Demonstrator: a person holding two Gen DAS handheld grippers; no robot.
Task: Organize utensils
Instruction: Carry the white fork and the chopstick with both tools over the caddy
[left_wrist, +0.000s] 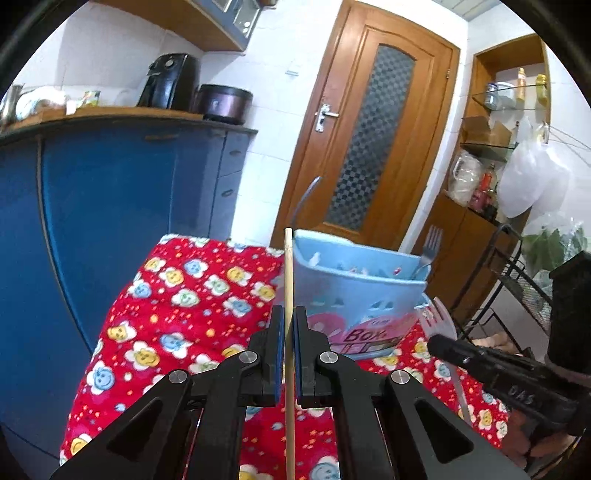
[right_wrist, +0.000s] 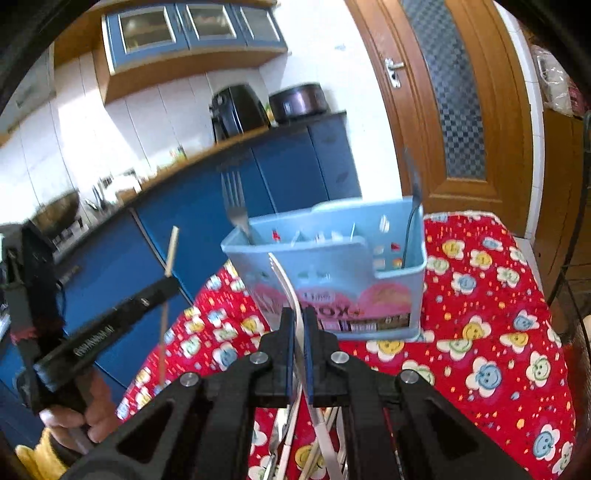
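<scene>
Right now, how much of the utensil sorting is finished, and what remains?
Done: a metal fork and a spoon already stand in the blue holder. In hand: the left gripper is shut on a wooden chopstick; the right gripper is shut on a white plastic fork. Left: both must go in, plus more utensils lying under the right gripper.

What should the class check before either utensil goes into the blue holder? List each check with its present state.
1. Left gripper shut on the chopstick: ok.
2. Right gripper shut on the white plastic fork: ok.
3. Blue utensil holder upright on the red cloth: ok.
4. Room left inside the holder beside the metal fork: ok.
5. Utensils lined up over the holder's opening: not ok, both short of it.
6. Chopstick's lower end clear of the cloth: cannot tell.
</scene>
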